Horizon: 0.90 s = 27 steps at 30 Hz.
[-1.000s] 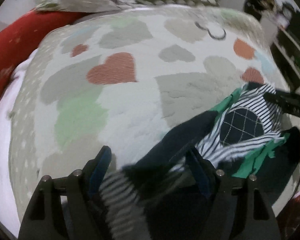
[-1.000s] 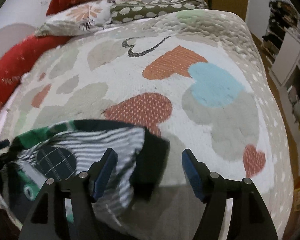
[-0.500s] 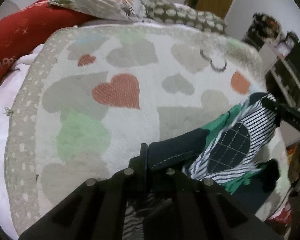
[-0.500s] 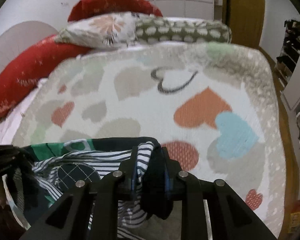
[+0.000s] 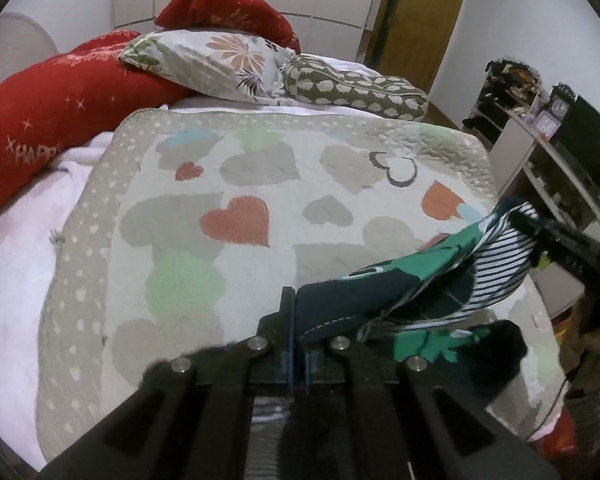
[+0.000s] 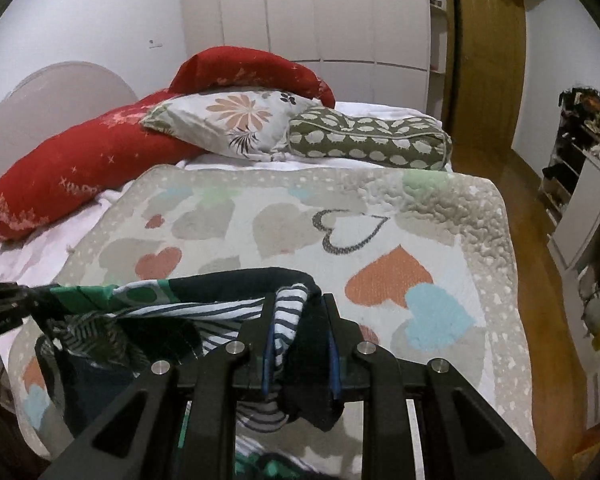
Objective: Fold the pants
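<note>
Both tongs are gripping the pants (image 5: pixel 452 280) — a patchwork of navy, green and black-and-white stripes — above the heart-patterned blanket (image 5: pixel 236 184) on the bed. The left tongs (image 5: pixel 296 320) are clenching a thin navy edge; the right tongs (image 6: pixel 298 332) are pinching a thicker bunch of striped and navy cloth. The fabric is hanging stretched between them, sagging toward the blanket's near edge.

Pants (image 6: pixel 228 308): navy, green, white stripes.
Beneath them, a cream blanket (image 6: pixel 380 216) with orange, grey, mint, blue hearts.
</note>
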Motion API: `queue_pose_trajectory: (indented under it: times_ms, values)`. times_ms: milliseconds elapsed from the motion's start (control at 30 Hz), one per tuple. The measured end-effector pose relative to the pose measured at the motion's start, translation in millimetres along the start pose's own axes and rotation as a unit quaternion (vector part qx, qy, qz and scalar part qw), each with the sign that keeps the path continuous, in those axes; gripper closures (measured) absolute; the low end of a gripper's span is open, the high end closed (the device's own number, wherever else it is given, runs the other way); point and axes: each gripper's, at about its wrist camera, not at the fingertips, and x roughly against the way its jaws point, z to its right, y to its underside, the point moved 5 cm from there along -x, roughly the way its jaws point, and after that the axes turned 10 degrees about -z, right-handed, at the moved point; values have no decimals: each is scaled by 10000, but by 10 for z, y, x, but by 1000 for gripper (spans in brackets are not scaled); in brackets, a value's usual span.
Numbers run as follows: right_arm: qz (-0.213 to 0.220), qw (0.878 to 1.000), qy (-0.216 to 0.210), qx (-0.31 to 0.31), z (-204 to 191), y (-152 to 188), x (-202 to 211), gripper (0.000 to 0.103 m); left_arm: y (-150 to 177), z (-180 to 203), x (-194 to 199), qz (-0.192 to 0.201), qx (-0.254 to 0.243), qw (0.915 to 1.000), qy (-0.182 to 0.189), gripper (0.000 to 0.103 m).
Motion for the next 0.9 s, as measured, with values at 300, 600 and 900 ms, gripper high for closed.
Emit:
queue_pose_trajectory:
  times_ms: [300, 600, 900]
  values:
    - [-139, 9998, -111, -111, 73, 430, 102, 81, 375, 198, 168, 4, -182, 9998, 69, 100]
    - [57, 9994, -313, -134, 23, 709, 477, 81, 660, 218, 441, 98, -23, 9994, 321, 100]
    - [-158, 9990, -416, -41, -68, 1169, 532, 81, 1221, 279, 485, 84, 79, 9988, 477, 100]
